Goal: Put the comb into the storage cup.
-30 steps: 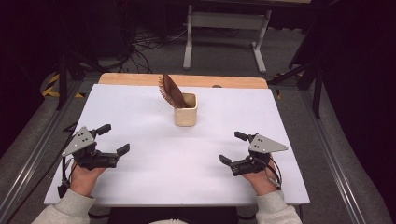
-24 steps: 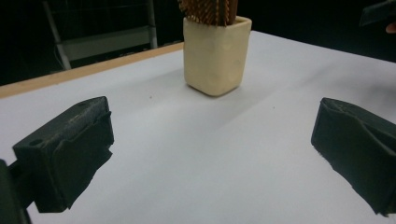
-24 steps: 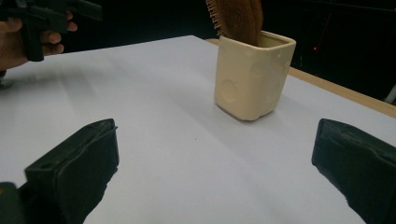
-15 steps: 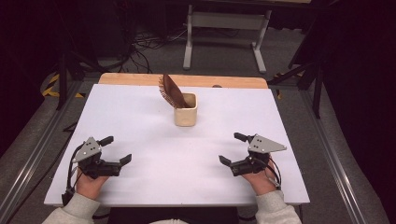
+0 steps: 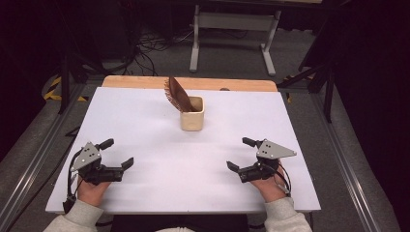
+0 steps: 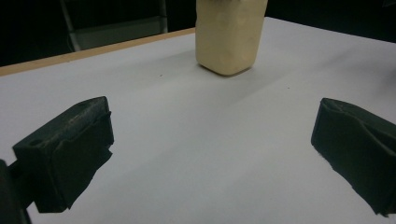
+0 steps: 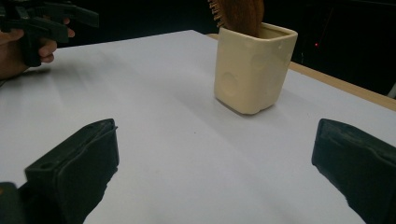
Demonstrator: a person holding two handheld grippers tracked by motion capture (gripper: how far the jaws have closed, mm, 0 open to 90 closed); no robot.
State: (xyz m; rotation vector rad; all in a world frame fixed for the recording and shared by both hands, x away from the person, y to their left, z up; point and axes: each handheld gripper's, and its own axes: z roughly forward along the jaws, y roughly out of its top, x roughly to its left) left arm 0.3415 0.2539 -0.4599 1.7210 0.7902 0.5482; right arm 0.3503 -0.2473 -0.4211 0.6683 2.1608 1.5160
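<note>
A cream square cup [image 5: 192, 115] [image 6: 229, 35] [image 7: 252, 67] stands upright on the white table [image 5: 145, 121], toward its far middle. A brown wooden hairbrush [image 5: 178, 94] [image 7: 238, 14] sticks out of it, leaning left with its bristles up. My left gripper [image 5: 116, 152] [image 6: 210, 154] rests near the front left edge, open with nothing between its jaws. My right gripper [image 5: 241, 153] [image 7: 212, 172] rests near the front right, also open and empty. Both point toward the cup and are well short of it.
A wooden strip [image 5: 188, 83] runs along the table's far edge. Beyond it stand a grey metal frame [image 5: 232, 29] and cables on the floor. The left hand and its gripper [image 7: 35, 28] show far off in the right gripper view.
My left gripper has drawn back toward the front edge and lowered onto the table. The right gripper, cup and brush have not moved.
</note>
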